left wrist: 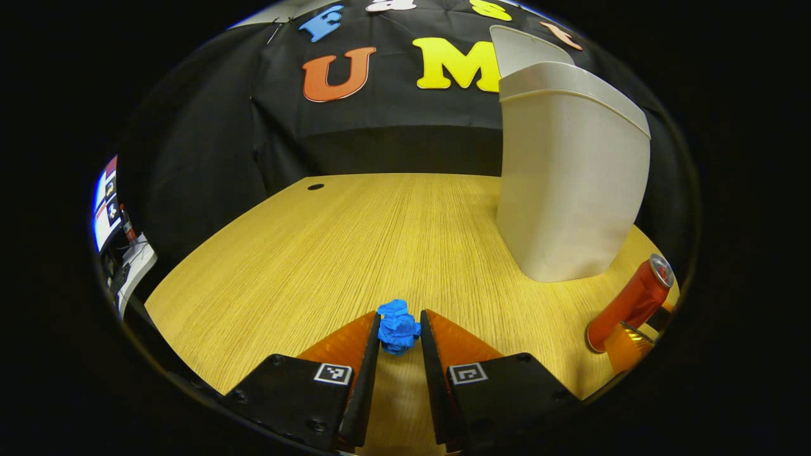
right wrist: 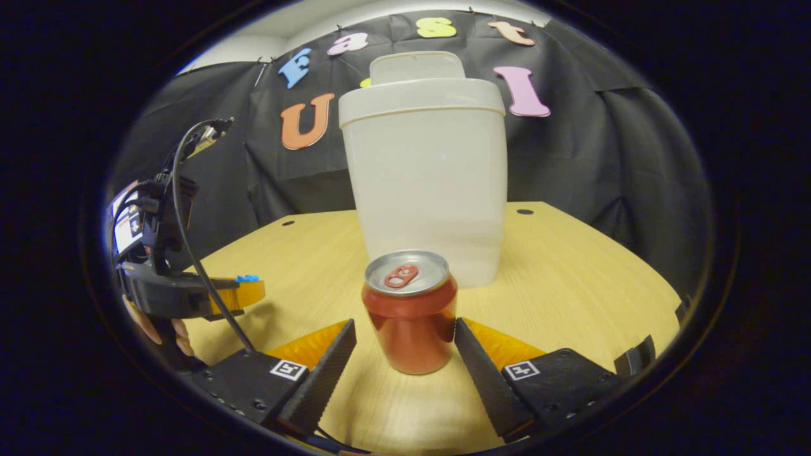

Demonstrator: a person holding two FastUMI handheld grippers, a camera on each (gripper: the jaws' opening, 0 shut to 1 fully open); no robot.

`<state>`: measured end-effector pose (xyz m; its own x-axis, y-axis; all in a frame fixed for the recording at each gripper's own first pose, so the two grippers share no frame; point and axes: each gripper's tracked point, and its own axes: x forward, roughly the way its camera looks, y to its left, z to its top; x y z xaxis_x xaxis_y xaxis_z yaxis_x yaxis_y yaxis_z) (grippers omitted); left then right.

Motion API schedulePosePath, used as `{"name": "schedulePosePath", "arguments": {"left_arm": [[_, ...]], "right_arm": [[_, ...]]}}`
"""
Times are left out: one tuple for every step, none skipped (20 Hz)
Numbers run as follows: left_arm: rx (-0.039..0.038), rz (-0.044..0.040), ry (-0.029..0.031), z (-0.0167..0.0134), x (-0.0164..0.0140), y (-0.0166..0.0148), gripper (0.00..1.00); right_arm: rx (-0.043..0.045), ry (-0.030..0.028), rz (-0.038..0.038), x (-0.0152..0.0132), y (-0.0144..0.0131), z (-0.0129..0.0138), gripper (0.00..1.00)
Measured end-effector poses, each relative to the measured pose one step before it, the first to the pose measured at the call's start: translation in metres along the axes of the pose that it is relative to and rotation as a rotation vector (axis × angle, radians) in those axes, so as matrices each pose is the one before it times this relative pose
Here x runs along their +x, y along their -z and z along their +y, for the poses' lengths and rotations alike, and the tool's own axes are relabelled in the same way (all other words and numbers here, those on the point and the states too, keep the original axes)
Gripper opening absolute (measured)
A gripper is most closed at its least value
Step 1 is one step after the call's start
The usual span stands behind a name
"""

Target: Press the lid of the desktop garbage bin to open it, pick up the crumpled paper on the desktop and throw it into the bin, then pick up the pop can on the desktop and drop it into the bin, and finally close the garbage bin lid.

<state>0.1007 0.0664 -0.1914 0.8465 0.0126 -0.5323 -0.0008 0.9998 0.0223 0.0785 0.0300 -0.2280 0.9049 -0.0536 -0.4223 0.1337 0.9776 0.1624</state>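
Your left gripper point(left wrist: 399, 329) is clamped on the crumpled paper point(left wrist: 398, 326). Your right gripper point(right wrist: 405, 339) stands apart around the pop can point(right wrist: 410, 310), before the open-lidded bin point(right wrist: 431, 183).

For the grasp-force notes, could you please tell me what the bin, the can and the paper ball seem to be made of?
Bin: likely matte plastic, faintly translucent walls.
Can: glossy metal, by its reflections and pull tab.
Paper ball: crumpled blue paper, sharp creases.

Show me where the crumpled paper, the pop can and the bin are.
crumpled paper point(left wrist: 398, 328), left gripper view, middle of the blue wad.
pop can point(right wrist: 410, 329), right gripper view, red side wall.
bin point(right wrist: 426, 190), right gripper view, front wall.
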Motion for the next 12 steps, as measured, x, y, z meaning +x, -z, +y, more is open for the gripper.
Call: {"name": "schedulePosePath", "arguments": {"left_arm": [[0.00112, 0.00078, -0.00183, -0.00039, 0.00014, 0.00032, 0.42], [-0.00057, 0.00192, 0.012, -0.0019, 0.00005, 0.00027, 0.42], [0.00945, 0.0002, 0.00613, -0.00256, -0.00048, -0.00037, 0.41], [0.01392, -0.00159, -0.00114, -0.00172, 0.00054, 0.00039, 0.41], [0.01114, -0.00447, -0.0022, -0.00186, 0.00064, -0.00073, 0.42], [0.00521, -0.0035, 0.00512, -0.00324, 0.00028, -0.00063, 0.42], [-0.00257, 0.00044, 0.00791, -0.00285, -0.00002, 0.00098, 0.42], [-0.00432, 0.00395, 0.00631, -0.00194, 0.00004, 0.00065, 0.42], [-0.00282, 0.00003, 0.00339, -0.00117, -0.00218, -0.0003, 0.42], [-0.00135, -0.00487, -0.00309, 0.0011, -0.00186, -0.0012, 0.42], [0.00269, -0.00934, -0.00399, 0.00144, -0.00154, -0.00282, 0.42], [-0.00101, -0.01277, -0.00497, 0.00092, -0.00215, -0.00453, 0.42]], "right_arm": [[-0.00235, -0.00702, -0.00279, 0.00099, -0.00147, 0.0012, 0.97], [-0.01071, 0.02374, -0.01425, 0.0034, -0.00288, -0.00584, 0.92], [-0.02044, 0.04903, -0.01684, 0.00345, -0.00291, -0.01048, 0.92], [-0.00943, 0.03715, -0.00648, 0.00289, -0.00042, -0.01018, 0.87], [0.01402, -0.00339, -0.00145, 0.00173, -0.00179, -0.00175, 0.84], [0.01607, -0.00943, 0.00135, 0.0005, 0.00071, 0.00018, 0.83], [0.0087, -0.00068, 0.00323, -0.00121, -0.001, -0.0011, 0.82], [0.00237, -0.00421, -0.00016, -0.00169, -0.00056, -0.00067, 0.81], [-0.00278, -0.00386, 0.00244, -0.00126, -0.00073, 0.00003, 0.8], [-0.00026, -0.00156, 0.00129, -0.00168, -0.00008, -0.00098, 0.8], [0.00391, -0.00293, -0.00374, -0.00299, -0.00349, -0.00125, 0.8], [0.00417, -0.00315, -0.00518, -0.00477, -0.00484, -0.00145, 0.8]]}}
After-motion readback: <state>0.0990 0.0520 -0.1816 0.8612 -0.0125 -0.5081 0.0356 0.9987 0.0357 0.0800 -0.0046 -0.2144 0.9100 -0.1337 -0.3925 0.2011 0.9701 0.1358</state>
